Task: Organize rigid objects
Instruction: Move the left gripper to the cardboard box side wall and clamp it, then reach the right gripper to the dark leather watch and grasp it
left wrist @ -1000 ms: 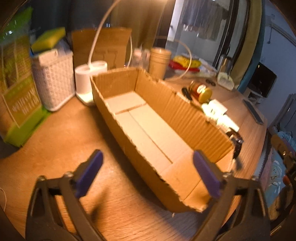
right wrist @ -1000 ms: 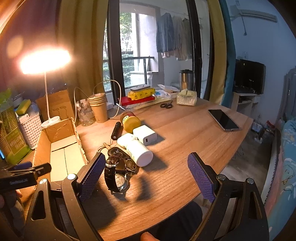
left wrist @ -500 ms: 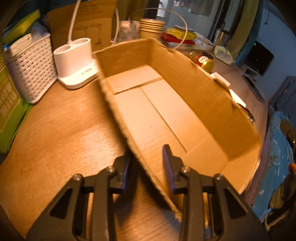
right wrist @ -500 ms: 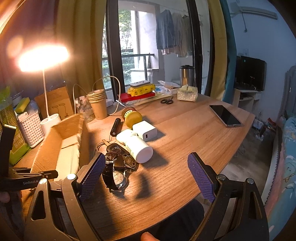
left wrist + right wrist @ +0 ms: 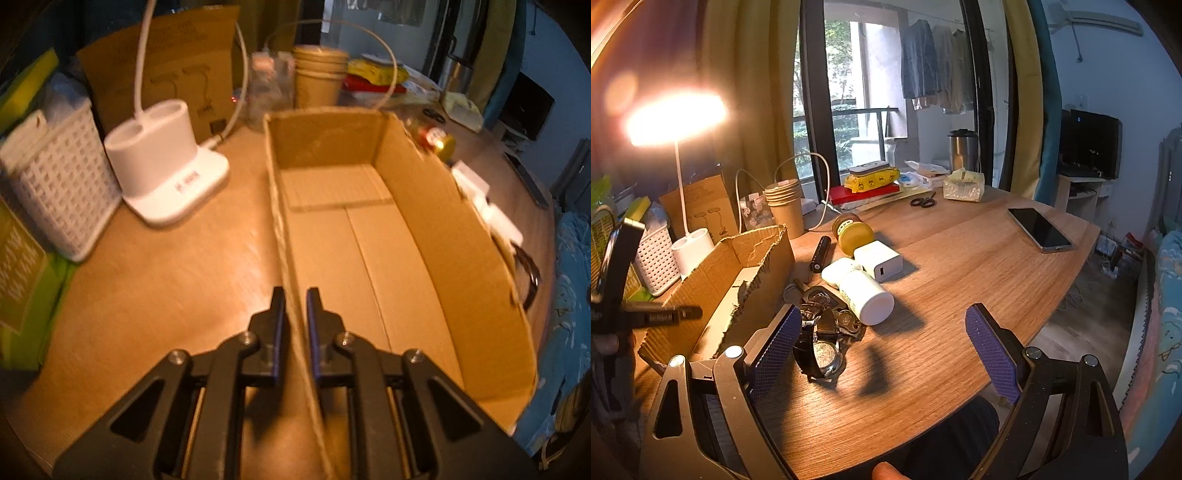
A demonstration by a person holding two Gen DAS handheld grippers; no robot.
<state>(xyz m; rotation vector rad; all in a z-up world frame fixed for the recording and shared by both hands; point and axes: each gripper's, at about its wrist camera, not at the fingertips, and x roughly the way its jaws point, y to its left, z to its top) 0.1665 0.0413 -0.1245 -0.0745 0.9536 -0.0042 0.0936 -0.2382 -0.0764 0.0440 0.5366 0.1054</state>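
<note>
An empty cardboard box point(image 5: 424, 206) lies open on the wooden table. My left gripper point(image 5: 295, 295) straddles its near left wall, jaws closing with the thin wall pinched between the purple pads. In the right wrist view the box point(image 5: 713, 280) sits at the left, and one black finger point(image 5: 672, 315) of the left gripper shows beside it. My right gripper point(image 5: 882, 314) hangs wide open and holds nothing. Ahead of it lie a wristwatch point(image 5: 820, 354), keys point(image 5: 846, 321), a white bottle point(image 5: 866, 295), a white charger point(image 5: 879, 260), a yellow jar point(image 5: 851, 232) and a black cylinder point(image 5: 820, 253).
A white lamp base point(image 5: 166, 173) and a white basket point(image 5: 55, 177) stand left of the box, with a green carton point(image 5: 22, 295) nearer. Paper cups point(image 5: 785, 206), scissors point(image 5: 923, 201) and a phone point(image 5: 1039, 229) lie farther back. The table edge runs close on the right.
My left gripper went from wide open to closed on the box's left wall as it moved in. The box has swung round in the right wrist view. The right gripper stayed still.
</note>
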